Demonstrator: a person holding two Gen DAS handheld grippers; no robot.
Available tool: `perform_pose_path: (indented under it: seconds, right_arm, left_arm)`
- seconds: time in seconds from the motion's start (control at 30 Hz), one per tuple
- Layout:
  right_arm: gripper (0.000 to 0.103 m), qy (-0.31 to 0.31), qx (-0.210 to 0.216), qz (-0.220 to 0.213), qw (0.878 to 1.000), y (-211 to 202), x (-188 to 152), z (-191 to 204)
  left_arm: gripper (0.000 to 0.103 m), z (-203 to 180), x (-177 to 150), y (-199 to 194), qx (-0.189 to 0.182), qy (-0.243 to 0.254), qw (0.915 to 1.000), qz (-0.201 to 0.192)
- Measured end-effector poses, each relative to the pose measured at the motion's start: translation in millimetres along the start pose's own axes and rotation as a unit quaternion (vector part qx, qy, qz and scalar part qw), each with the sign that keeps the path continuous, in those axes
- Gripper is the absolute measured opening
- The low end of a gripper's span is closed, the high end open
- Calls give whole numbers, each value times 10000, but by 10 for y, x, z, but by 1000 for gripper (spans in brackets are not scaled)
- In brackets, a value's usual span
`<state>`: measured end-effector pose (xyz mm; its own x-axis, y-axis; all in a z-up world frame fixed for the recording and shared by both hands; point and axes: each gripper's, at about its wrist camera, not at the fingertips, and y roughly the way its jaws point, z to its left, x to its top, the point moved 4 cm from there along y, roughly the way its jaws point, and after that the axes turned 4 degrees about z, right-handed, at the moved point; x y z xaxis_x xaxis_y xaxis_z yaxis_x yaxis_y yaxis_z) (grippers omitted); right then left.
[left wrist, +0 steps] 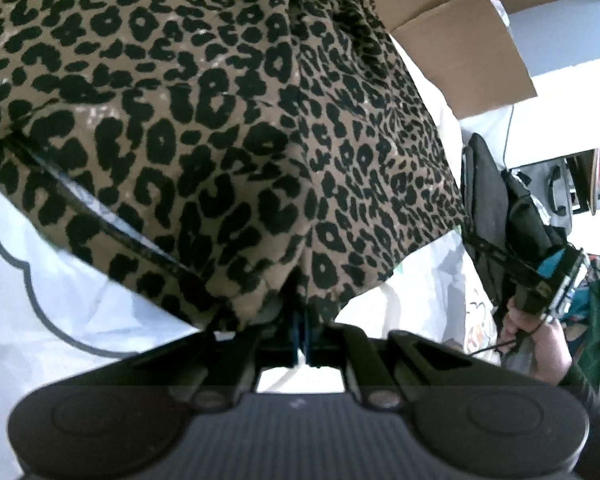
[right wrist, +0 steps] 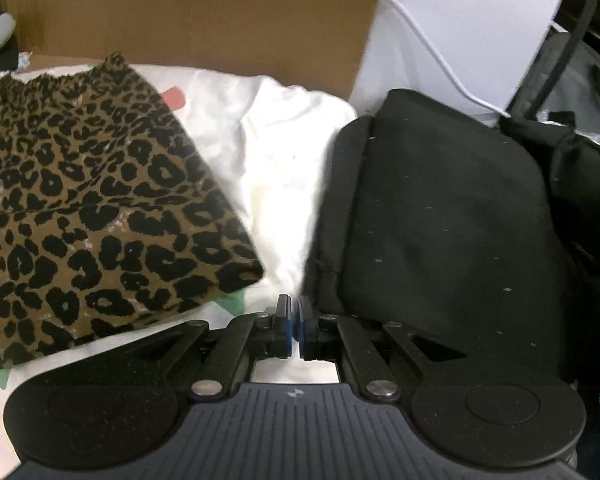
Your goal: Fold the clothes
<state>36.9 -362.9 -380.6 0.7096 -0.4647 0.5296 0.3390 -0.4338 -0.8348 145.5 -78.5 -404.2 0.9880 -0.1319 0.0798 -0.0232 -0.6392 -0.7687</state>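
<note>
Grippers at work on a leopard-print garment (left wrist: 220, 128) spread over white bedding (right wrist: 276, 168).

Left gripper (left wrist: 300, 320) is clamped on the garment's hem, the brown-and-black spotted cloth lying doubled over in soft folds with a gathered edge at its far end. Right gripper (right wrist: 294, 320) stands nearly closed on nothing, just beside the garment's near corner. A black folded garment (right wrist: 440, 220) lies to the right; a cardboard box (right wrist: 204, 12) stands behind, contents unseen.
</note>
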Motion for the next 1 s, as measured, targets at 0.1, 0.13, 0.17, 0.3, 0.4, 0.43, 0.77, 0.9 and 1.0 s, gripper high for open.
perform_pose_path:
  seconds: [0.1, 0.13, 0.17, 0.3, 0.4, 0.43, 0.77, 0.9, 1.0]
  right_arm:
    - [4, 277, 193, -317, 9989, -125, 89, -60]
    - [4, 316, 266, -394, 9984, -149, 119, -39]
    - [4, 321, 340, -456, 9979, -161, 151, -4]
    - [4, 220, 546, -517, 9969, -80, 257, 187]
    - [4, 95, 551, -383, 9977, 80, 284, 295]
    - [4, 67, 536, -278, 9982, 148, 276, 315]
    - [5, -54, 424, 68, 9991, 37, 140, 334]
    - [6, -37, 672, -78, 9977, -188, 165, 434]
    - [11, -62, 936, -153, 9955, -348, 200, 584]
  left_arm:
    - [2, 10, -13, -23, 53, 4, 10000, -6]
    - [2, 0, -14, 3, 58, -13, 10000, 1]
    - [2, -19, -9, 32, 62, -15, 10000, 8]
    - [3, -33, -15, 53, 103, 38, 9999, 33]
    - [3, -48, -17, 57, 81, 43, 9999, 63]
    - [3, -55, -16, 60, 72, 44, 9999, 73]
    - [18, -267, -90, -262, 24, 630, 9979, 135]
    - [31, -279, -51, -515, 81, 807, 9966, -153]
    - [36, -208, 19, -714, 203, 829, 9952, -468]
